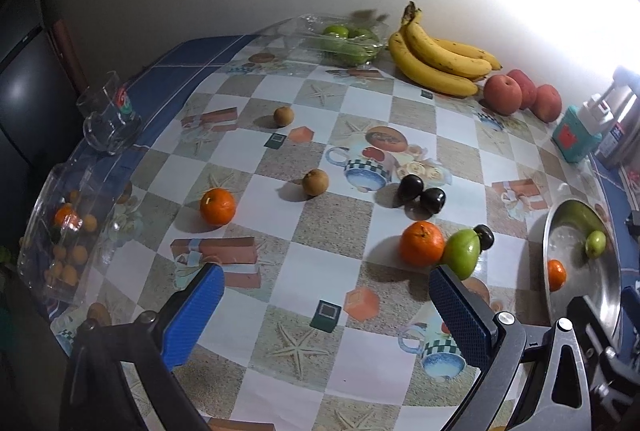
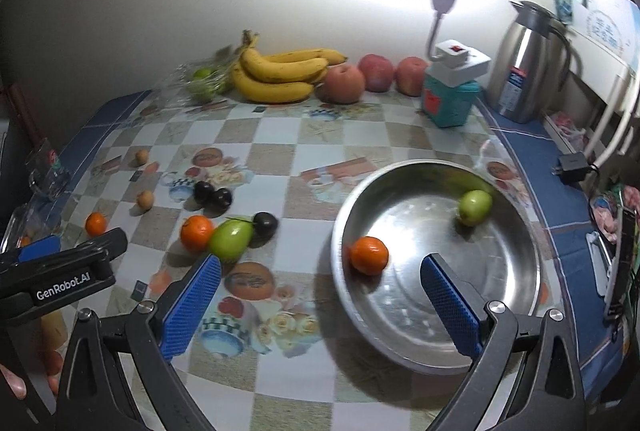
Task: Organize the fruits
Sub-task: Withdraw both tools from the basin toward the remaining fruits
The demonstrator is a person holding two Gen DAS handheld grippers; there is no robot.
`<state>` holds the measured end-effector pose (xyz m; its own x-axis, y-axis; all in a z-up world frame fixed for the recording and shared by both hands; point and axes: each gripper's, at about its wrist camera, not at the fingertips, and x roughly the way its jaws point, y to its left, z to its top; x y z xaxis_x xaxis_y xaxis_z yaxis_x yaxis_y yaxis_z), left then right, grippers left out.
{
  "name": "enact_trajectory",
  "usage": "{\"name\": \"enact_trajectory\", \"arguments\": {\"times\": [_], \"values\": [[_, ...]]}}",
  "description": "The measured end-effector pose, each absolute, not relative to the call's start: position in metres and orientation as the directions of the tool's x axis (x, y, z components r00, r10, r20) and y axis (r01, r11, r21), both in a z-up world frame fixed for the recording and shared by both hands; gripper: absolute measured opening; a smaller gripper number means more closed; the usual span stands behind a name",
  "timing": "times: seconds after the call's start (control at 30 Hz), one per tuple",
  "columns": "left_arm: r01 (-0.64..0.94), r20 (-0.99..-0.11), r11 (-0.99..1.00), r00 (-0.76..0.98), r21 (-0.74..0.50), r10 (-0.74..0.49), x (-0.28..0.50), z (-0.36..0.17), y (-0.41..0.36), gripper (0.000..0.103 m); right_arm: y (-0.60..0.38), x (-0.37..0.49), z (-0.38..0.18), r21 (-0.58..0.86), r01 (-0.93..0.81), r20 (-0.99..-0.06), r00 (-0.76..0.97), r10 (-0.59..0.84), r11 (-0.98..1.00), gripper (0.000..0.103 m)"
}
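Now both tongs wide apart and holding nothing. Left gripper above the checkered tablecloth, blue pads spread, pointing toward a tangerine touching a green fruit, with a dark plum just behind that green one. Farther out, two more dark plums side by side, two small brown fruits apart from each other, and another tangerine to the left. At the left table edge a clear plastic box with small orange fruits inside, beside it a glass cup. Right gripper over the near rim of the steel bowl, pads equally spread. Inside the bowl one tangerine near the left wall and one green fruit at the far side, well apart. Along the wall a clear tray of green fruits, bananas, three red apples, a teal box and a steel thermos.
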<state>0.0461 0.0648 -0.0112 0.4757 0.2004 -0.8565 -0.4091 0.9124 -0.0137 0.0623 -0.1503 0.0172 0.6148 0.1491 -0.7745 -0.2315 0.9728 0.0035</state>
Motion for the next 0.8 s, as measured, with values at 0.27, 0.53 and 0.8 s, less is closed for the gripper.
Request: {"name": "enact_trajectory", "arguments": {"times": [0.27, 0.53, 0.8], "values": [[-0.469, -0.871, 0.88, 0.461, -0.077, 0.17, 0.047, -0.017, 0.093, 0.103, -0.119, 0.069, 0.013, 0.049, -0.299, -0.788, 0.574, 0.221, 0.953, 0.1], [-0.49, -0.886, 0.865, 0.444, -0.113, 0.135, 0.056, -0.024, 0.105, 0.103, -0.101, 0.085, 0.004, 0.063, -0.304, -0.816, 0.532, 0.224, 0.951, 0.1], [-0.497, -0.901, 0.862, 0.413, -0.1, 0.134, 0.069, -0.03, 0.109, 0.103, -0.085, 0.098, -0.013, 0.074, -0.319, -0.856, 0.465, 0.224, 0.945, 0.1]]}}
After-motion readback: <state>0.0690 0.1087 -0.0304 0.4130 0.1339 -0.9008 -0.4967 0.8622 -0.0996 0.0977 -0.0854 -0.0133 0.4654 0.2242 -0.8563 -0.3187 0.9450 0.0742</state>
